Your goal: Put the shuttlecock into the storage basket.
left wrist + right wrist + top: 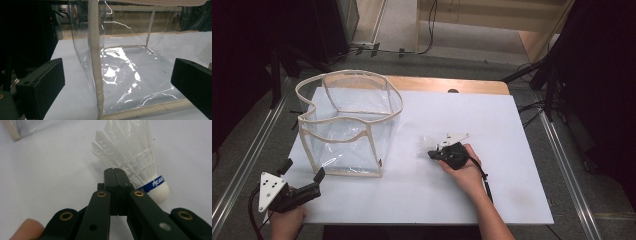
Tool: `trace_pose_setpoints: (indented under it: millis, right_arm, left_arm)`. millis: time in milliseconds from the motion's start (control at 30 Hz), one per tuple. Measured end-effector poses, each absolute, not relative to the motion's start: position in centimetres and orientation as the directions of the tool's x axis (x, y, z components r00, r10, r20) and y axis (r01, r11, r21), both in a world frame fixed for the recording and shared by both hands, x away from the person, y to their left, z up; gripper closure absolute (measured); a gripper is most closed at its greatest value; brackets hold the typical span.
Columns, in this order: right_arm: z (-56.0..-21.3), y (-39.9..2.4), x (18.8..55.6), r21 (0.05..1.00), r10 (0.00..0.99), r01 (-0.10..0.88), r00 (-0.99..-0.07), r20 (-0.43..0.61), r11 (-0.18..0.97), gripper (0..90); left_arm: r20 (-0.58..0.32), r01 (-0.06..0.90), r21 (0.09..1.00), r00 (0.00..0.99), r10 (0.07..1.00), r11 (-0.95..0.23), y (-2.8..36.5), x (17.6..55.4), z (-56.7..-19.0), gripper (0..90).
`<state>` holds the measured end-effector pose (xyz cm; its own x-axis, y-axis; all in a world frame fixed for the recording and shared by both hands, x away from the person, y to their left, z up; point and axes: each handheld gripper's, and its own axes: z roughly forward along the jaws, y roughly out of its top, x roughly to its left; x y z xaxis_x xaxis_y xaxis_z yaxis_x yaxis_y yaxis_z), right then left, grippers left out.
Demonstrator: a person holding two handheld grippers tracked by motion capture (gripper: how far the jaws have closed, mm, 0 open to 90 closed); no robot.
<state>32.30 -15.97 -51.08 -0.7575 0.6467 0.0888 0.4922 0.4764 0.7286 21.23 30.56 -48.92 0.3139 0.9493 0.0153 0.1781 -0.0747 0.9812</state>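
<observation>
Right tool (115,173) jaws pressed together, gripping nothing – shuttlecock (140,167) lies just beside, cork toward the hand. Left tool (302,177) wide open, empty, facing bag (347,125).

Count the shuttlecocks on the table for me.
1: a white feathered shuttlecock with a blue band lies on the white table, at the right hand-held gripper, right of the clear plastic bag.

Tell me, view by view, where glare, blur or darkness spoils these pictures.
High view: dark surroundings, the white table bright, the shuttlecock washed out against it. Left gripper view: strong white glare on the clear bag, the near left tongs soft. Right gripper view: the right tongs slightly blurred, the shuttlecock's feathers pale but legible.
</observation>
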Motion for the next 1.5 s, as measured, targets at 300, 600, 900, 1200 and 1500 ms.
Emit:
trace_pose_setpoints:
  millis: [300, 600, 900, 1200, 1500]
  right_arm:
    - [-50.7, -17.0, 34.2, 0.742, 0.7, 0.526, -0.706, 0.108, 0.415, 88.0]
    - [-50.6, -17.8, 35.7, 0.751, 0.742, 0.544, -0.662, 0.109, 0.375, 87.9]
    - [-49.0, -19.8, 34.9, 0.79, 0.778, 0.531, -0.617, 0.113, 0.307, 68.7]
    - [-49.0, -22.0, 33.5, 0.797, 0.877, 0.565, -0.47, 0.098, 0.213, 40.0]
    - [-50.5, -22.4, 33.7, 0.767, 0.913, 0.629, -0.377, 0.159, 0.126, 29.3]
  left_arm:
    - [0.009, 0.18, 0.981, 0.314, 0.95, -0.069, 30.6, 21.2, -48.9, 0.0]
    - [0.006, 0.176, 0.982, 0.319, 0.948, -0.065, 30.7, 21.2, -48.9, 0.0]
    - [0.01, 0.179, 0.981, 0.318, 0.948, -0.07, 30.7, 21.2, -48.9, 0.0]
    - [0.014, 0.18, 0.981, 0.315, 0.949, -0.074, 30.6, 21.2, -48.9, 0.0]
    - [0.013, 0.179, 0.981, 0.315, 0.949, -0.073, 30.6, 21.2, -48.9, 0.0]
